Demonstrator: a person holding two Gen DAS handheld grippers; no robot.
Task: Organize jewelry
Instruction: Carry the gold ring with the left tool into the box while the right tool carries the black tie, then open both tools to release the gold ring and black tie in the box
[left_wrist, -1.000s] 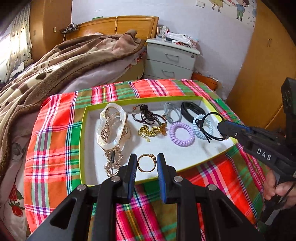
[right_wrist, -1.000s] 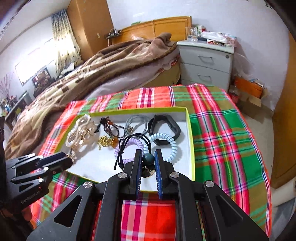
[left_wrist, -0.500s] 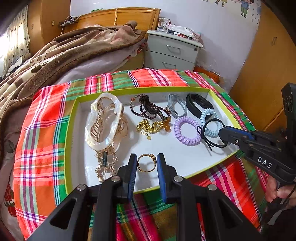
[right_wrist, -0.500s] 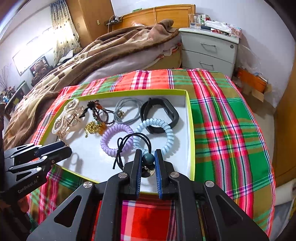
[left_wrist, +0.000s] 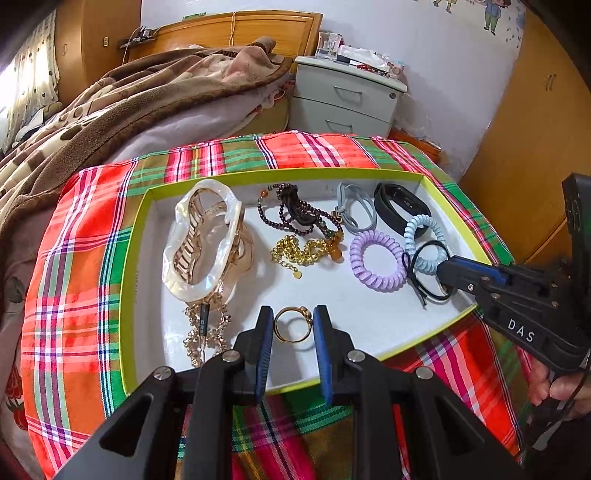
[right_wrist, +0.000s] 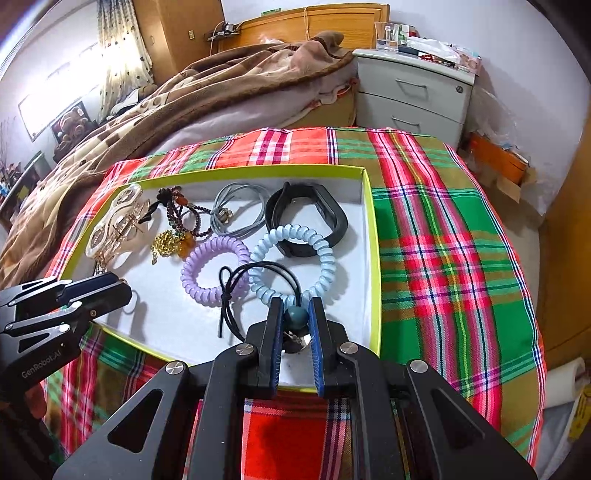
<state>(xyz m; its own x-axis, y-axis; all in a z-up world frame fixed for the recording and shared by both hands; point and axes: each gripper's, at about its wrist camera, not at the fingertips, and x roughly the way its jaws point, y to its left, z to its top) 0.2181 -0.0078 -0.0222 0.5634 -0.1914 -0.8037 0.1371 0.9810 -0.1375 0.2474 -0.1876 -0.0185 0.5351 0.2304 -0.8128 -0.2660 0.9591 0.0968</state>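
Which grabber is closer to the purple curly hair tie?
Right. The right gripper sits just beside the purple spiral hair tie; the left gripper is further away, around the gold ring.

A green-rimmed, white-floored tray fills the middle of the left wrist frame. At its left lies a pearly hair claw over a gold chain. Centre top sits a dark bead bracelet, a gold chain bracelet just below it. To the right come a grey hair tie, a black band, a lilac coil tie and a pale blue coil tie. A gold ring stands upright at bottom centre. A black elastic with a teal bead overlaps the blue coil.
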